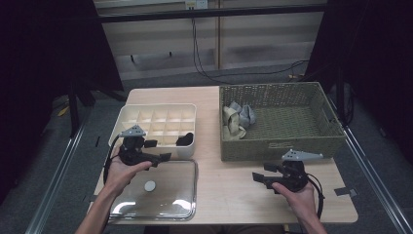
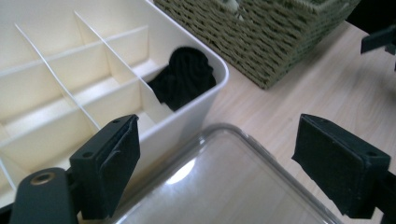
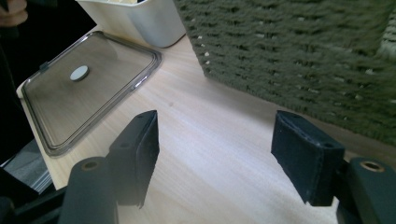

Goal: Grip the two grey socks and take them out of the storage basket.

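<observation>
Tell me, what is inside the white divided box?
One black rolled cloth item lies in the near right corner compartment of the white divided box. The other visible compartments look empty. The left gripper covers part of the near row.

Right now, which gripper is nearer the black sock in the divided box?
Left. The left gripper hovers beside the black sock; the right gripper is across the table, before the wicker basket.

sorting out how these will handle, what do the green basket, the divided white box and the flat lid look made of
Basket: woven fibre, perhaps paper cord or seagrass, matt olive; the braided strands show plainly. Divided box: likely hard plastic, smooth cream, with thin moulded partitions and rounded corners. Lid: clear, slightly smoky plastic by the look, glossy; it reflects light and the table shows through it.
</observation>
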{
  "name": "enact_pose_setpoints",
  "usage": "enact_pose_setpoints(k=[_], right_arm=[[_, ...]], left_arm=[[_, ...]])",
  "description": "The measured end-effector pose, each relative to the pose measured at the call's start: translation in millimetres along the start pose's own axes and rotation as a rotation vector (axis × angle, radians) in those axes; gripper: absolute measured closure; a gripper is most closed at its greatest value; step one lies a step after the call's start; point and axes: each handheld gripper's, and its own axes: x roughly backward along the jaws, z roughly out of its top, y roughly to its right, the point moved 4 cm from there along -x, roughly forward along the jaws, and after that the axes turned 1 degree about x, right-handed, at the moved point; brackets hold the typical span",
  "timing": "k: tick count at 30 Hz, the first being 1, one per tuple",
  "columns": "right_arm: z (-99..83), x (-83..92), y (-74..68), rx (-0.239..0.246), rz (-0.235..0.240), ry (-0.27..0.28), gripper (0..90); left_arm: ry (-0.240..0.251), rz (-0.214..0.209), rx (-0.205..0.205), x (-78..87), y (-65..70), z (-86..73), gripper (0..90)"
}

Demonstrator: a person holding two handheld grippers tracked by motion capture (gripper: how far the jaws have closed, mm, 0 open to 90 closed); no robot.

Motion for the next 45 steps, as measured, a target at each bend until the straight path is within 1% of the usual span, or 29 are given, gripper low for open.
enact_pose_setpoints(k=[1, 2, 3, 6, 7, 8, 9, 10, 11, 12, 13, 16, 17, 18, 19, 20, 24, 26, 29, 32, 33, 35, 38, 41, 43, 45], right_arm=[[1.1, 0.1, -0.3, 0.003, 0.004, 0.000, 32.8], [3.1, 0.2, -0.8, 0.007, 0.007, 0.004, 32.6], [4.4, 0.6, -0.8, 0.008, 0.003, 0.004, 32.3], [9.2, 1.0, 0.5, 0.013, 0.005, 0.015, 32.3], [11.6, 1.6, 0.8, 0.013, 0.004, 0.022, 32.4], [13.1, 1.5, 1.3, 0.016, 0.004, 0.027, 32.3], [15.1, 0.9, 1.5, 0.015, 0.002, 0.022, 32.2], [16.9, -0.3, 1.9, 0.025, -0.002, 0.022, 31.8], [18.6, -0.8, 1.4, 0.020, -0.006, 0.023, 31.7], [20.6, -1.6, 1.0, 0.021, 0.000, 0.030, 31.7], [22.4, -2.0, 0.5, 0.022, 0.004, 0.030, 31.7], [28.9, -4.0, 0.1, 0.034, 0.015, 0.027, 33.2], [31.3, -4.2, 0.3, 0.037, 0.019, 0.025, 34.3], [33.4, -4.4, 0.5, 0.040, 0.027, 0.028, 36.0], [37.1, -3.7, 0.7, 0.038, 0.045, 0.033, 38.2], [40.1, -3.0, 0.8, 0.044, 0.054, 0.036, 38.7], [53.0, -0.7, 2.3, 0.064, 0.050, 0.032, 38.9], [59.2, 0.3, 5.2, 0.068, 0.039, 0.030, 38.8], [68.6, 0.9, 12.6, 0.065, 0.026, 0.032, 38.1], [77.7, -0.2, 19.8, 0.067, 0.018, 0.027, 37.9], [80.2, -0.6, 21.2, 0.069, 0.015, 0.027, 37.9], [87.6, -2.0, 24.0, 0.077, 0.012, 0.020, 37.9], [96.9, -4.5, 28.5, 0.075, 0.010, 0.020, 37.9], [106.4, -10.4, 39.7, 0.067, 0.000, 0.012, 37.9], [111.6, -14.3, 44.3, 0.067, -0.003, 0.006, 38.0], [117.3, -18.2, 47.3, 0.071, -0.007, -0.003, 38.0]], left_arm=[[0.000, 0.002, 0.015, 0.6, 0.6, -3.7, 15.1], [0.003, 0.005, 0.017, 1.8, 1.0, -5.8, 15.2], [0.001, 0.007, 0.009, 3.4, 1.2, -7.9, 15.3], [0.030, 0.016, 0.024, 8.4, 4.0, -15.4, 14.7], [0.027, 0.023, 0.019, 8.7, 4.6, -17.6, 14.5], [0.012, 0.031, 0.009, 8.5, 5.5, -21.3, 14.1], [0.011, 0.030, 0.017, 7.4, 7.2, -24.2, 13.5], [0.008, 0.033, 0.012, 6.5, 8.4, -27.2, 13.4], [0.007, 0.032, 0.013, 5.2, 10.3, -30.4, 13.5], [0.008, 0.033, 0.010, 4.4, 11.7, -33.1, 13.5], [0.008, 0.029, 0.016, 3.5, 13.1, -35.3, 13.6], [0.015, 0.025, 0.021, 2.8, 17.3, -38.5, 13.2], [0.016, 0.024, 0.017, 3.1, 18.2, -39.2, 13.1], [0.019, 0.018, 0.018, 3.1, 20.5, -40.8, 12.9], [0.018, 0.018, 0.015, 3.7, 22.2, -42.3, 12.9], [0.020, 0.013, 0.008, 4.1, 23.5, -44.0, 12.9], [0.010, 0.009, -0.001, 4.0, 26.3, -52.5, 13.1], [0.005, 0.000, 0.003, 3.3, 26.2, -55.6, 13.1], [0.001, -0.001, 0.026, 1.0, 25.1, -59.7, 12.6], [-0.006, -0.001, 0.030, -1.2, 25.4, -63.0, 12.8], [-0.006, -0.010, 0.035, -1.6, 26.1, -63.6, 12.7], [-0.005, -0.009, 0.031, -1.6, 26.9, -63.7, 12.5], [-0.004, -0.010, 0.034, -1.8, 28.3, -63.2, 12.0], [0.003, -0.017, 0.038, -0.4, 30.9, -62.5, 11.4], [0.009, -0.021, 0.025, 0.9, 33.1, -62.0, 11.4], [0.011, -0.021, 0.024, 1.4, 34.4, -61.8, 11.0]])
